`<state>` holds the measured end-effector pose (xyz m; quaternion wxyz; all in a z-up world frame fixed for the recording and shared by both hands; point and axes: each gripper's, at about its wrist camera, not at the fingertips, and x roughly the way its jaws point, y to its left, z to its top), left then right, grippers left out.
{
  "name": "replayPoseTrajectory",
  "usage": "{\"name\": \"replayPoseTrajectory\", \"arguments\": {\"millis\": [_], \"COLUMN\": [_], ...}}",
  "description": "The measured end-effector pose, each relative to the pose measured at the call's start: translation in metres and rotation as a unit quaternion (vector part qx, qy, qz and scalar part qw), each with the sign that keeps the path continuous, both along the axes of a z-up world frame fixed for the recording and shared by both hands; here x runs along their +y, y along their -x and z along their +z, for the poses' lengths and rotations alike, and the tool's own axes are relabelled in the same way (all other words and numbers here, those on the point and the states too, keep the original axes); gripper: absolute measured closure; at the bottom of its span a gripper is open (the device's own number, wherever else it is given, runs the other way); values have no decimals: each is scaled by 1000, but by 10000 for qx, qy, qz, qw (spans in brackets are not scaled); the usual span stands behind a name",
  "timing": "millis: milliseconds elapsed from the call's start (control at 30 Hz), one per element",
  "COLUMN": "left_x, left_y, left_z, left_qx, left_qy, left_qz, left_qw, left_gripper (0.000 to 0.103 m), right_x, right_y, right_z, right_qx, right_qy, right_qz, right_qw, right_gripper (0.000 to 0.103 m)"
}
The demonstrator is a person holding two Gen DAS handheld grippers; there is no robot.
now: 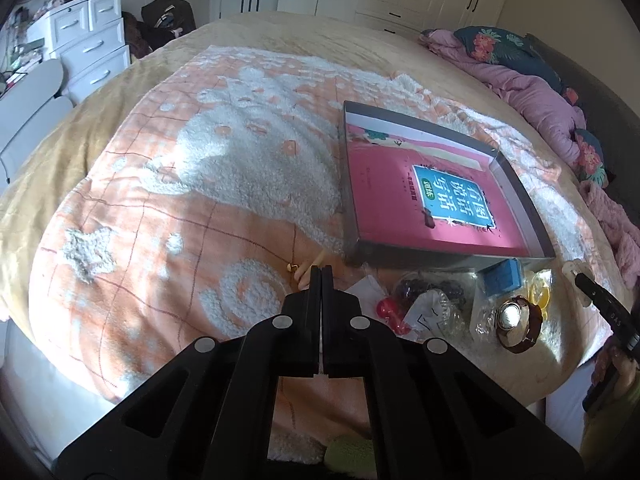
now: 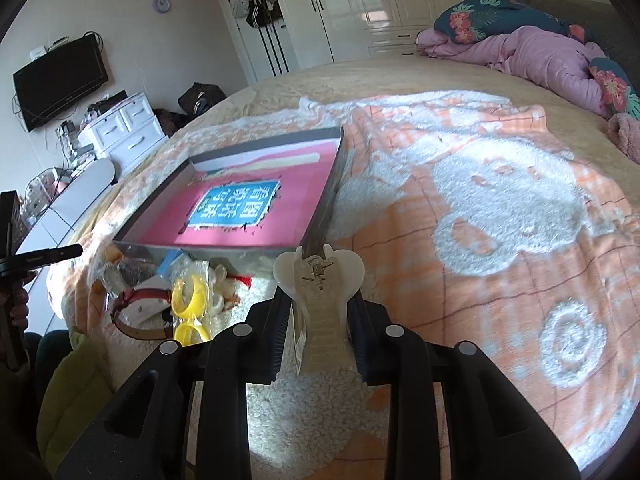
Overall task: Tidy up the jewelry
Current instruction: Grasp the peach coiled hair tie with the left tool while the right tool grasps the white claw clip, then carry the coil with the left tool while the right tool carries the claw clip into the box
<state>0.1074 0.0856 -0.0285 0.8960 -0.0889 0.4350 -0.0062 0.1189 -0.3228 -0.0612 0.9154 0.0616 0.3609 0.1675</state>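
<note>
so the right gripper [image 2: 319,280] is clamped on a translucent white claw hair clip [image 2: 319,292], fingers pressing its sides, with the clip's wide rounded top poking up past the tips. it's held up off the peach and white blanket [image 2: 480,208], right in front of the near corner of the grey box tray [image 2: 320,208] that has a pink book [image 2: 240,208] lying inside.

the left gripper [image 1: 321,270] has its jaws pressed flat together. a bit of pale beaded string with a small gold bead [image 1: 298,270] shows right at the tips, but i honestly can't tell if it's pinched or just lying behind them on the blanket.

the rest of the jewelry pile sits on the blanket just in front of the tray's near wall: a watch with a brown strap [image 1: 516,320], a small blue box [image 1: 502,276], a red charm [image 1: 390,312], dark beads in a clear bag [image 1: 424,292], and yellow hoop things [image 2: 188,300] in plastic. a pink duvet [image 2: 532,52] is bunched at the far end of the bed.
</note>
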Motion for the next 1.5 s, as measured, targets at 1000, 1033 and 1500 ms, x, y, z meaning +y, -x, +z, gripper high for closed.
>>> {"name": "replayPoseTrajectory", "arguments": {"millis": [1000, 1033, 1500], "left_x": [-6, -7, -58], "left_y": [-31, -36, -102], "left_z": [23, 26, 15], "left_qx": [-155, -194, -172], "left_qy": [-74, -75, 22], "left_qz": [-186, -195, -583], "left_qw": [9997, 9996, 9982], "left_gripper": [93, 93, 93], "right_x": [64, 66, 81], "right_y": [-50, -54, -105], "right_z": [47, 48, 20], "right_qx": [-585, -588, -130], "right_qy": [-173, -179, 10], "right_qz": [745, 762, 763], "right_qw": [9954, 9952, 9970], "right_gripper": [77, 77, 77]}}
